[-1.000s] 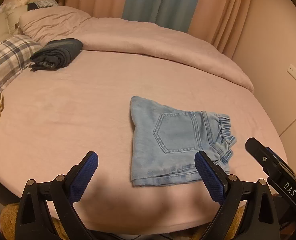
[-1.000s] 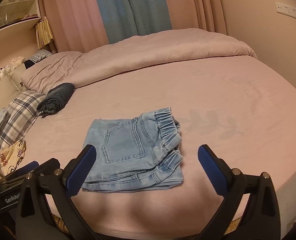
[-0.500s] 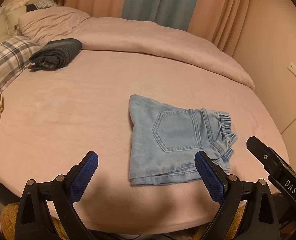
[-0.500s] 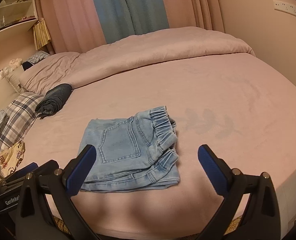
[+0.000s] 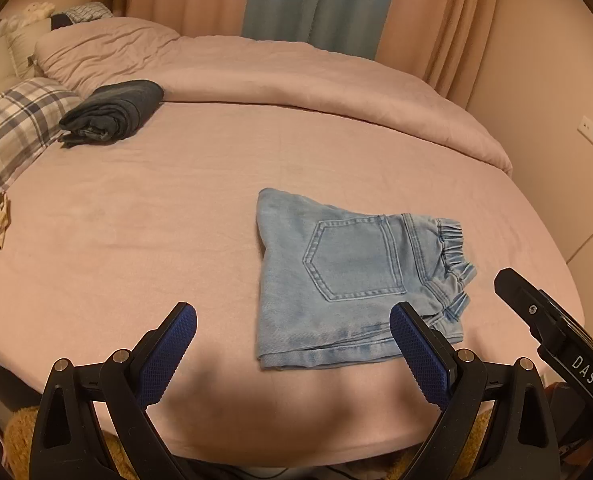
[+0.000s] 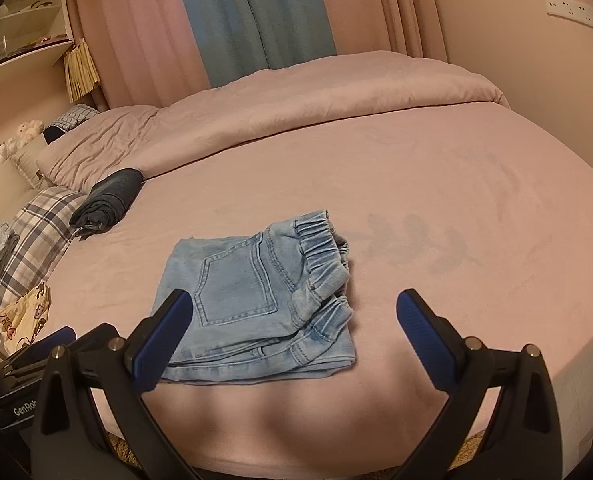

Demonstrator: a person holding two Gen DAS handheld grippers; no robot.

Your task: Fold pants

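On the bed (image 5: pixel 176 220), folded jeans (image 5: pixel 348 276) hide their inner layers; left gripper (image 5: pixel 292 344) and right gripper (image 6: pixel 294 332) gape, empty.

The pants (image 5: pixel 348 276) are seen to be of faded light-blue denim, matt, with raised stitching and a gathered elastic waistband. The bed (image 5: pixel 136 216) is covered in soft, matt pink cloth. The jaws of both grippers are faced with blue knurled pads (image 6: pixel 164 340) set in matt black plastic with small metal rivets.
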